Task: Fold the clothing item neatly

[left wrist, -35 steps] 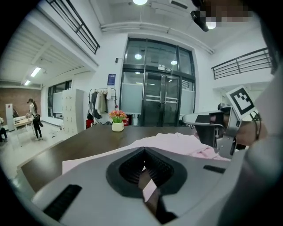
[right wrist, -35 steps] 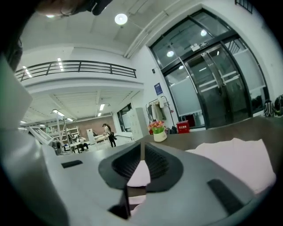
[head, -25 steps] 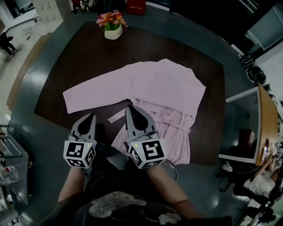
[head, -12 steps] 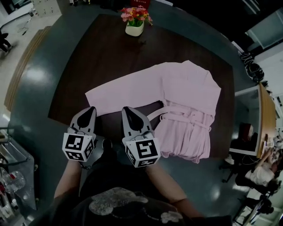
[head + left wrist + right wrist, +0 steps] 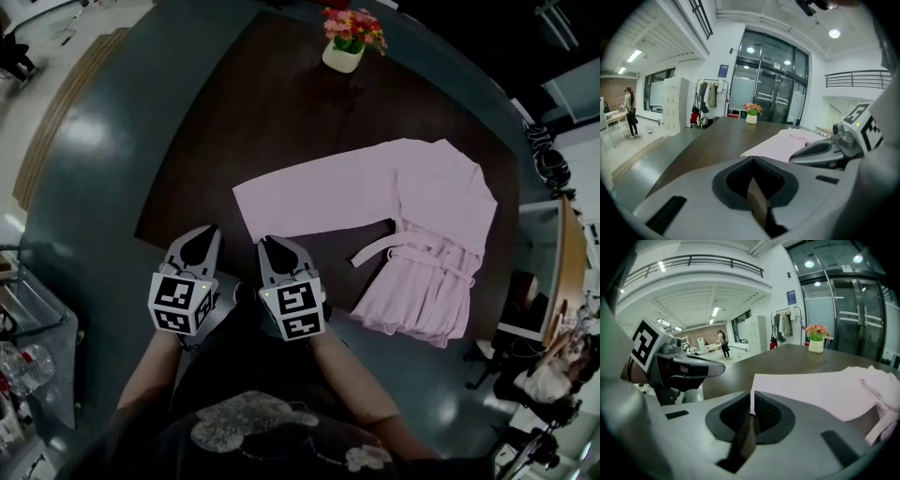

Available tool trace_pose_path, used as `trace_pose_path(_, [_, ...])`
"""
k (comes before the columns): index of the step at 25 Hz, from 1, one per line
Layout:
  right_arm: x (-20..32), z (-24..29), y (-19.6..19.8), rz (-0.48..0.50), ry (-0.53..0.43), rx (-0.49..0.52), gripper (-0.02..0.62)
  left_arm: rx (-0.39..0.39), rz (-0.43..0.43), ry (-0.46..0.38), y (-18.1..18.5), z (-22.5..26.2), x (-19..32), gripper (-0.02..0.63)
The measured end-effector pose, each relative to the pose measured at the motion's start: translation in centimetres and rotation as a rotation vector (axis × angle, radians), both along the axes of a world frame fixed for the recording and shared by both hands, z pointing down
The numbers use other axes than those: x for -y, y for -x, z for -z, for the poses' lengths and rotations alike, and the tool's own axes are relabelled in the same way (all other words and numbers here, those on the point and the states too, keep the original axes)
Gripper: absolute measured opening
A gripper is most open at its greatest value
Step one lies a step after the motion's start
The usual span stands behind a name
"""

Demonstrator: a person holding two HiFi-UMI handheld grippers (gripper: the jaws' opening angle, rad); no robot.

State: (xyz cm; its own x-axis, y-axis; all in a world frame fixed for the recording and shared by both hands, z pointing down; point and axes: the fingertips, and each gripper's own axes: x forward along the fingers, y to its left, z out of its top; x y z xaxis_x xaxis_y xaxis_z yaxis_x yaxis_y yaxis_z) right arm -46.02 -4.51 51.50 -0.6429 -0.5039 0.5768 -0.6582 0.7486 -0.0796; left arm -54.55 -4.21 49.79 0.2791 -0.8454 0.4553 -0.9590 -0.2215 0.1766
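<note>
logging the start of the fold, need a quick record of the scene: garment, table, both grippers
garment: pink robe, spread flat, not yet folded
sleeve: stretched out toward the grippers
belt: loose end lying beside the waist
table: dark wood
flower pot: at the far end of the table
left gripper: jaws together, empty
right gripper: jaws together, empty, tip close to the sleeve cuff

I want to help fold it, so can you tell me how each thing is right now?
Pale pink fabric robe: unfolded, lying flat on the dark wooden table, one sleeve stretched out sideways.
White pot of flowers: upright near the table's far edge.
Left hand-held gripper: shut, holding nothing.
Right hand-held gripper: shut, holding nothing, close to the sleeve's end.
</note>
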Motion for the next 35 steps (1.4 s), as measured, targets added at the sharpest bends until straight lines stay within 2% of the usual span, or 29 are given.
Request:
trace_pose_path(6, [-1.0, -3.6, 1.4, 0.039, 0.075, -0.119, 0.071, -0.011, -0.008, 0.017, 1.9, -0.8, -1.3, 0.008])
trace_pose_path(10, [-0.3, -5.1, 1.7, 0.027, 0.073, -0.205, 0.072, -0.01, -0.014, 0.015, 2.6, -0.9, -1.4, 0.008])
trace_pose_path(14, [0.2, -5.4, 1.6, 0.006, 0.059, -0.231, 0.07, -0.01, -0.018, 0.008, 2.8, -0.8, -1.2, 0.008])
trace_pose_path(16, [0.4, -5.4, 1.5, -0.001, 0.083, -0.217, 0.031, -0.006, -0.018, 0.007, 2.8, -0.9, -1.1, 0.008])
trace_pose_path(19, [0.6, -4.9, 1.6, 0.006, 0.115, -0.176, 0.02, 0.001, -0.012, 0.003, 2.9, -0.6, -0.9, 0.008])
trace_pose_path(24, [1.7, -1.7, 0.3, -0.008, 0.079, -0.1, 0.02, 0.008, -0.004, 0.001, 1.5, 0.0, -0.3, 0.008])
trace_pose_path(29, [4.7, 3.5, -3.4, -0.077, 0.022, 0.017, 0.02, 0.016, -0.043, -0.016, -2.3, 1.2, 0.5, 0.008])
trace_pose_path(35, [8.8, 8.5, -11.1, -0.167, -0.048, 0.076, 0.02, 0.023, -0.057, -0.053, -7.4, 3.3, 2.2, 0.008])
